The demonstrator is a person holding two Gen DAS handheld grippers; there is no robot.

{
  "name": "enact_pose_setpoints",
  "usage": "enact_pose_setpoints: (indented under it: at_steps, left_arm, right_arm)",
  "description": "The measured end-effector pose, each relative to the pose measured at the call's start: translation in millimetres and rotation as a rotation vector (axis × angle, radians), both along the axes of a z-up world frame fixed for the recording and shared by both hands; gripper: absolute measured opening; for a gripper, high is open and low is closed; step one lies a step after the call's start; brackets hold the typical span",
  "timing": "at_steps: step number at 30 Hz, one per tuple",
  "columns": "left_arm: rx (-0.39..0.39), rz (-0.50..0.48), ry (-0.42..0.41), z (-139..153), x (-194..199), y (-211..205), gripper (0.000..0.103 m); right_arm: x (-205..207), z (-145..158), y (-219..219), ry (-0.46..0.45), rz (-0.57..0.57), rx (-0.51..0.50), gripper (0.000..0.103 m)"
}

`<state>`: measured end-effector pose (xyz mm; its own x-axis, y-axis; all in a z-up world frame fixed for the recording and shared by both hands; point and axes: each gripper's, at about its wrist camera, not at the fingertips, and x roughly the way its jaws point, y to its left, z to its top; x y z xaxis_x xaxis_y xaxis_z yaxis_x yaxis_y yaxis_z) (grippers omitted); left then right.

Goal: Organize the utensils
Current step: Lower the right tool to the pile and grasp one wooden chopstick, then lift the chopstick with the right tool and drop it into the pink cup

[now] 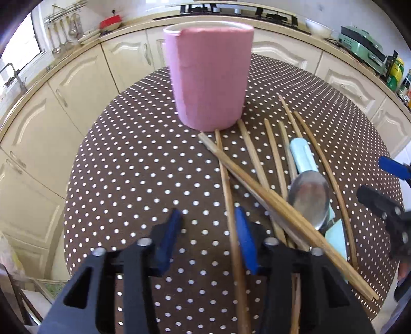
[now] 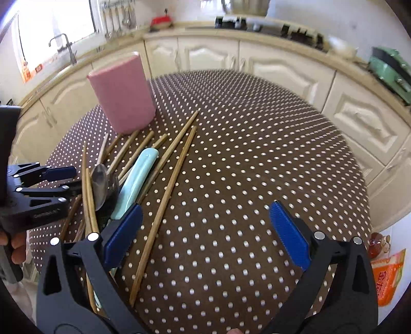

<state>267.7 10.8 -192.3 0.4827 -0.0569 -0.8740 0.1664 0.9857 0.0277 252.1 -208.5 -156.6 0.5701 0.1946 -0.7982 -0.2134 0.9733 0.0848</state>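
Observation:
A tall pink holder (image 1: 209, 77) (image 2: 123, 95) stands upright on the round brown polka-dot table (image 1: 128, 167) (image 2: 257, 154). Several wooden chopsticks (image 1: 257, 185) (image 2: 164, 203) lie crisscrossed in front of it. Among them lies a metal spoon (image 1: 308, 197) (image 2: 100, 179) with a light-blue handle (image 1: 300, 154) (image 2: 138, 172). My left gripper (image 1: 208, 218) (image 2: 72, 178) hovers low over the pile's left edge. One chopstick lies between its parted fingers, close to the right pad, unpinched. My right gripper (image 2: 205, 210) (image 1: 370, 177) stands wide open over the pile's right side, a chopstick lying on the cloth between its fingers.
Cream cabinets (image 2: 282, 66) and a countertop curve around behind the table, with a sink tap (image 2: 66, 46) at the left and a stove (image 1: 231, 10) at the back. An orange packet (image 2: 388, 277) and a small bottle (image 2: 377, 244) lie beyond the table's right edge.

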Motion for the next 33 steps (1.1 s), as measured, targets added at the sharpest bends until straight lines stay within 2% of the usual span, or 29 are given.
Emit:
enact_pose_setpoints:
  at_steps: [3,4,5,7,9,11,12,16,18,20,22,26,28,33]
  left_arm:
    - [-0.029,0.051,0.003,2.1,-7.3,16.0,0.008]
    - [-0.052,0.07,0.012,2.3,-8.9,22.0,0.006]
    - [-0.086,0.091,0.023,4.0,-13.9,28.1,0.006]
    - [-0.099,0.137,0.032,5.1,-20.2,37.8,0.006]
    - [-0.115,0.168,0.038,5.7,-27.7,46.1,0.006]
    - [-0.138,0.181,0.051,6.3,-33.4,52.4,0.006]
    - [-0.142,0.178,0.063,6.8,-32.7,54.1,0.006]
    - [-0.141,0.169,0.109,8.2,-12.0,56.2,0.006]
    - [-0.134,0.159,0.131,6.1,-2.1,57.4,0.006]
    - [-0.12,0.139,0.151,4.9,4.0,56.0,0.006]
    - [-0.13,0.136,0.168,5.0,10.0,54.1,0.006]
    - [-0.158,0.141,0.154,5.1,19.4,52.3,0.006]
    - [-0.213,0.152,0.136,7.1,14.4,58.4,0.006]
    - [-0.273,0.19,0.012,26.4,-9.6,74.8,0.006]
  right_arm:
    - [14.5,-1.0,3.8,0.049,0.019,-0.016,0.096]
    - [19.8,-1.3,5.6,0.07,0.027,-0.02,0.093]
    - [23.6,-2.8,7.3,0.086,0.031,-0.018,0.089]
    - [33.6,-4.6,10.5,0.129,0.046,-0.013,0.083]
    - [41.7,-6.8,16.3,0.17,0.062,-0.024,0.073]
    - [48.4,-9.1,22.3,0.216,0.088,-0.044,0.057]
    - [51.7,-10.9,25.3,0.237,0.096,-0.054,0.053]
    - [62.8,-11.8,33.6,0.3,0.13,-0.113,0.05]
    - [67.5,-11.6,37.3,0.314,0.149,-0.147,0.044]
    - [71.0,-10.3,36.4,0.331,0.161,-0.153,0.025]
    - [76.2,-9.4,29.6,0.351,0.162,-0.134,0.015]
    - [89.2,-7.8,3.9,0.349,0.144,-0.05,0.01]
    - [89.2,-6.4,-6.7,0.337,0.14,-0.009,0.006]
    - [76.6,6.3,-43.7,0.267,0.133,0.093,0.005]
